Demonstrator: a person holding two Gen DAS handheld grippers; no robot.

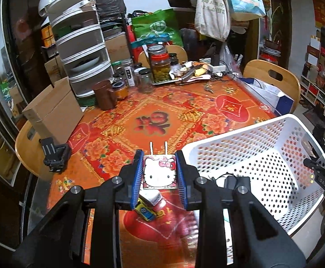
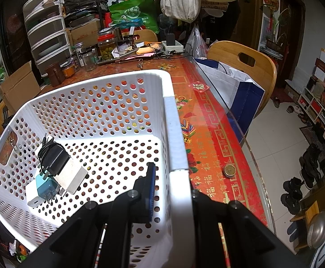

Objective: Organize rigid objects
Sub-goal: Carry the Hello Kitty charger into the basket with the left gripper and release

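My left gripper [image 1: 159,156] is shut on a square Hello Kitty charger [image 1: 159,174], held above the tablecloth with its two prongs pointing away from me. Under it on the table lie a white charger [image 1: 153,197] and a yellow and blue item [image 1: 145,211]. A white perforated basket [image 1: 229,139] stands just to the right. My right gripper [image 2: 173,175] is shut on the basket's side wall [image 2: 177,147]; one blue pad [image 2: 150,187] is inside, the other finger is hidden outside. In the basket lie a black charger with a cable [image 2: 53,156], a silver block [image 2: 73,176] and a teal charger [image 2: 44,184].
Jars [image 1: 160,64], a brown mug [image 1: 105,96] and stacked drawers [image 1: 82,44] crowd the table's back. A cardboard box [image 1: 50,111] stands at the left edge. A blue and white bag [image 2: 236,89] sits on a wooden chair [image 2: 247,58]. A round coin-like disc [image 2: 229,169] lies near the glass edge.
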